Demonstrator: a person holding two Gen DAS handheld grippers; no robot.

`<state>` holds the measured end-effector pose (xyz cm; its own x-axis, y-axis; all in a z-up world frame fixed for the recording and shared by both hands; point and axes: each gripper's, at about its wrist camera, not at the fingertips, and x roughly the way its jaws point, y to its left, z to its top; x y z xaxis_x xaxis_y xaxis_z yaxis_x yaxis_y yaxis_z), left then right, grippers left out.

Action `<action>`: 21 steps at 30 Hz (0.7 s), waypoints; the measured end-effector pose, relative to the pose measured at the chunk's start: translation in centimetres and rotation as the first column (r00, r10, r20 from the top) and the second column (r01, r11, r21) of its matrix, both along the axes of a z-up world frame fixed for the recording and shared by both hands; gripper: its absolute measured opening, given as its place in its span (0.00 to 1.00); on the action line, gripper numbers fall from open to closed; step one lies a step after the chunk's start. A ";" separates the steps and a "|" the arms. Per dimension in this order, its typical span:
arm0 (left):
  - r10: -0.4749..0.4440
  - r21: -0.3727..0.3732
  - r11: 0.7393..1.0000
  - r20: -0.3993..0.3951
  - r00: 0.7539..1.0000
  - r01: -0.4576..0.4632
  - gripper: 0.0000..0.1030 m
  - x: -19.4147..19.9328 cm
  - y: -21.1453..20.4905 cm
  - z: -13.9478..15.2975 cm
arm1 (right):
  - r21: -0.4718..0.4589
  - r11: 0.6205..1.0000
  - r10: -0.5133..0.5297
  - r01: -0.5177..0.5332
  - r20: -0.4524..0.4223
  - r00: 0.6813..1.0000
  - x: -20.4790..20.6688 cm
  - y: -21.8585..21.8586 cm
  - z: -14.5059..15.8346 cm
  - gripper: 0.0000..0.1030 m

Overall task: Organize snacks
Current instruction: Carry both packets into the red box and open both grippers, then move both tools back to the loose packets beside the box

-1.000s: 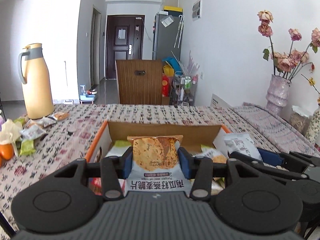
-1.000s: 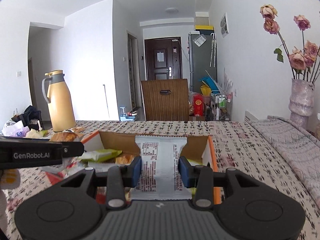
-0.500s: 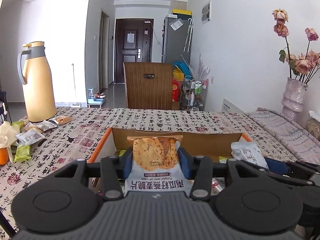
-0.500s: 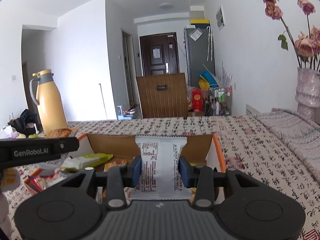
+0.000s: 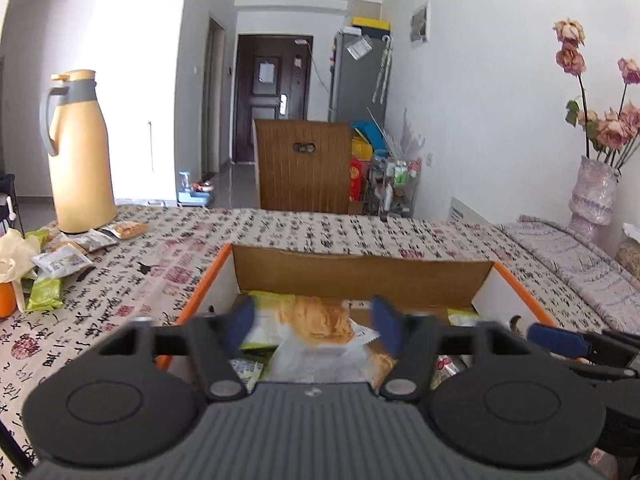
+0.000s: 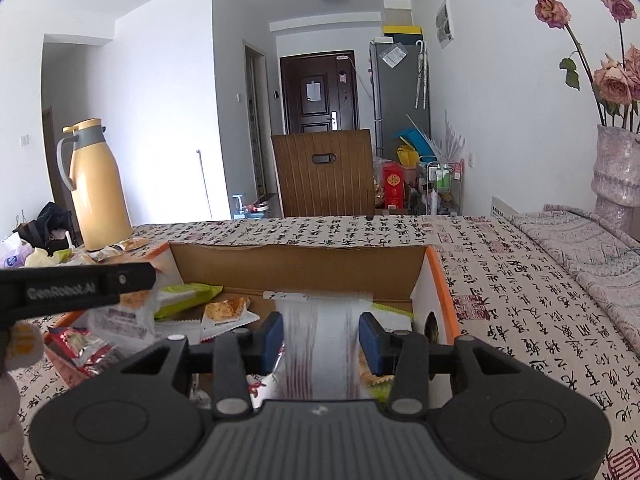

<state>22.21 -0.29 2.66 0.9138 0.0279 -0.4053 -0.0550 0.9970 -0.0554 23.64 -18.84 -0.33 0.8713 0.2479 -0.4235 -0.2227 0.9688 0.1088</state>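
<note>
An orange-rimmed cardboard box (image 5: pixel 360 276) sits on the patterned tablecloth and holds several snack packets. My left gripper (image 5: pixel 312 324) is open above the box, and the orange cracker packet (image 5: pixel 320 322) lies blurred between its spread fingers, apart from both pads. My right gripper (image 6: pixel 322 338) is open over the same box (image 6: pixel 300 266), and the white packet with red print (image 6: pixel 322 344) is blurred between its fingers, dropping into the box. The left gripper's arm (image 6: pixel 76 286) shows at the left of the right wrist view.
A yellow thermos jug (image 5: pixel 80 152) stands at the far left with loose snack packets (image 5: pixel 60 258) beside it. A vase of dried roses (image 5: pixel 592 196) stands at the right. A wooden chair back (image 5: pixel 304 164) is beyond the table's far edge.
Both grippers have opened and let go of their packets. The cracker packet and the white packet are falling into the box. Both grippers have shifted slightly over the box.
</note>
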 end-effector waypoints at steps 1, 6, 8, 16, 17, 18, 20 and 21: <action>0.007 0.002 1.000 0.011 1.000 -0.007 0.87 -0.2 0.0 0.1 | 0.003 1.000 -0.001 0.001 0.000 1.000 0.0 -0.1 0.0 0.62; 0.038 -0.015 0.999 0.039 0.999 -0.037 1.00 -0.7 0.2 0.6 | 0.014 1.000 -0.026 0.026 0.012 1.000 -0.1 -0.5 0.1 1.00; 0.039 -0.018 0.999 0.033 0.999 -0.038 1.00 -0.7 0.2 0.6 | 0.019 0.999 -0.036 0.036 0.008 0.999 0.0 -0.7 0.0 1.00; 0.035 -0.012 0.999 0.030 0.999 -0.035 1.00 -0.7 0.1 0.7 | 0.020 0.998 -0.051 0.051 0.006 0.999 0.1 -0.8 0.1 1.00; 0.036 -0.011 0.999 0.030 0.999 -0.036 1.00 -0.7 0.0 0.8 | 0.020 0.999 -0.051 0.051 0.009 0.999 0.1 -0.8 0.1 1.00; 0.037 -0.008 0.999 0.030 0.999 -0.037 1.00 -0.8 -0.1 0.9 | 0.022 0.998 -0.051 0.050 0.012 0.999 0.1 -0.8 0.2 1.00; 0.041 -0.006 0.999 0.035 0.999 -0.041 1.00 -1.0 -0.2 1.4 | 0.024 0.998 -0.054 0.054 0.014 0.998 0.1 -0.9 0.4 1.00; 0.041 -0.004 0.999 0.037 0.998 -0.041 1.00 -1.1 -0.2 1.7 | 0.022 0.998 -0.060 0.059 0.013 0.998 0.1 -0.9 0.5 1.00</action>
